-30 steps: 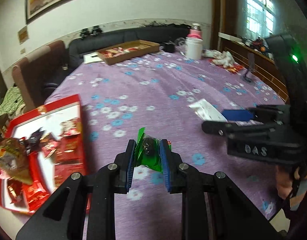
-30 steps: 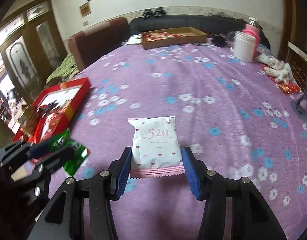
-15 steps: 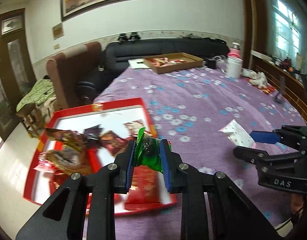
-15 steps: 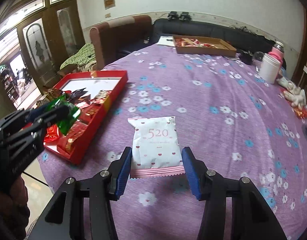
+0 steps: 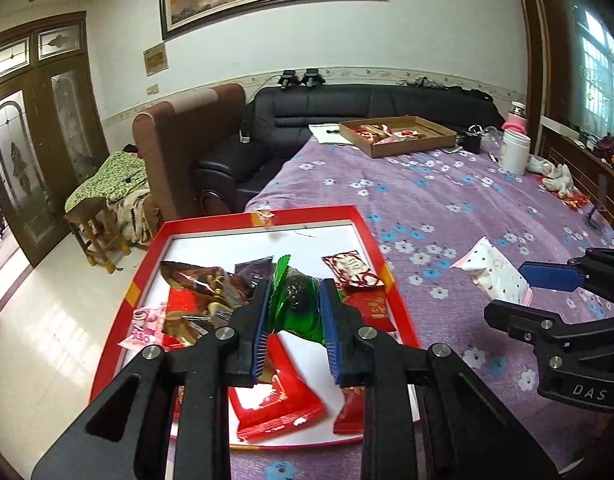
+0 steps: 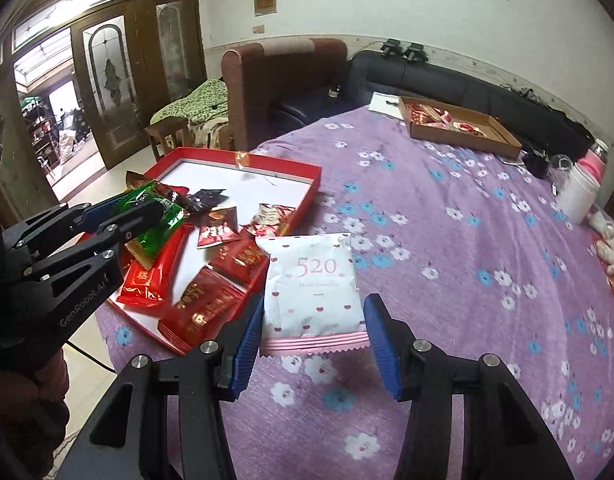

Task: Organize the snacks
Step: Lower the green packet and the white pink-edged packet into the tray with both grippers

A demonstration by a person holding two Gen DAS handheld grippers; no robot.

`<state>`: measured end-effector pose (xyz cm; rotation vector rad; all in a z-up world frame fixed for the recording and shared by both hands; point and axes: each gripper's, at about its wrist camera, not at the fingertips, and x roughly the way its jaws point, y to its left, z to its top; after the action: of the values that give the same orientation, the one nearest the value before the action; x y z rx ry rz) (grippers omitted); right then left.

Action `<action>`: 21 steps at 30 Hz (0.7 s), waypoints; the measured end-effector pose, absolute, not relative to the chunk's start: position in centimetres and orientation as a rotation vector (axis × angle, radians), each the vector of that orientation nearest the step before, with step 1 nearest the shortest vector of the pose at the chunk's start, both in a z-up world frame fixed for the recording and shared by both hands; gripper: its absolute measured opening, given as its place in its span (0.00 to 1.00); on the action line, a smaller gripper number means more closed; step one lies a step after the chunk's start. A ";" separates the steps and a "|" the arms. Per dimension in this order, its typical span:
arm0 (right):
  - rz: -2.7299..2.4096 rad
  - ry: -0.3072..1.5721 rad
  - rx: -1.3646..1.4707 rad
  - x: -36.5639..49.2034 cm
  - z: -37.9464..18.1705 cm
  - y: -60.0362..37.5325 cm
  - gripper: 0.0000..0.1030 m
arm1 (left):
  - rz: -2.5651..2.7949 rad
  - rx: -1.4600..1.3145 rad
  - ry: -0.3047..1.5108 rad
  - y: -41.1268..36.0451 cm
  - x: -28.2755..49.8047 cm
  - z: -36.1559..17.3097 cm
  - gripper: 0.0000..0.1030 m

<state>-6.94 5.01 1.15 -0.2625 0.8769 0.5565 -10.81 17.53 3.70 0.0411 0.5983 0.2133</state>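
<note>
Two packets are in hand at once. My left gripper (image 5: 293,320) pinches a crinkly green foil snack packet (image 5: 297,304) above the shallow red cardboard tray with a white floor (image 5: 349,213), already strewn with red and brown wrappers. My right gripper (image 6: 313,344) clamps a white pillow pouch printed "520" with small hearts (image 6: 313,284) by its pink seam, over the purple flowered tablecloth (image 6: 447,248), the tray at ten o'clock. I judge the green one should drop first, low, onto bare white floor toward twelve o'clock; then I swing the pouch across.
</note>
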 end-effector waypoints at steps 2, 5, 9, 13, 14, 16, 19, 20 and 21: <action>0.563 0.875 -0.267 -6.9 1.2 5.4 0.50 | 0.224 0.044 0.593 17.7 -10.8 3.8 0.21; 0.568 0.866 -0.270 -6.8 1.4 5.8 0.50 | 0.237 0.045 0.591 18.1 -10.9 3.9 0.21; 0.574 0.858 -0.273 -6.8 1.6 6.2 0.50 | 0.254 0.045 0.590 18.7 -10.8 4.0 0.21; 0.579 0.852 -0.278 -6.6 1.8 6.7 0.50 | 0.272 0.039 0.593 19.3 -10.6 4.0 0.21; 0.581 0.850 -0.277 -6.6 1.9 6.8 0.50 | 0.278 0.039 0.593 19.4 -10.5 4.0 0.21; 0.587 0.846 -0.275 -6.4 2.1 7.1 0.50 | 0.287 0.038 0.592 19.7 -10.4 4.0 0.21; 0.595 0.839 -0.276 -6.2 2.3 7.5 0.50 | 0.297 0.038 0.592 20.2 -10.2 4.0 0.21; 0.597 0.837 -0.275 -6.1 2.4 7.7 0.50 | 0.302 0.039 0.592 20.4 -10.2 4.0 0.21; 0.600 0.833 -0.274 -6.0 2.5 7.9 0.50 | 0.307 0.040 0.592 20.5 -10.1 4.0 0.21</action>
<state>-6.03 7.95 2.47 -0.2741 0.8332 0.5995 -10.12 20.50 4.00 0.0401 0.5919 0.3068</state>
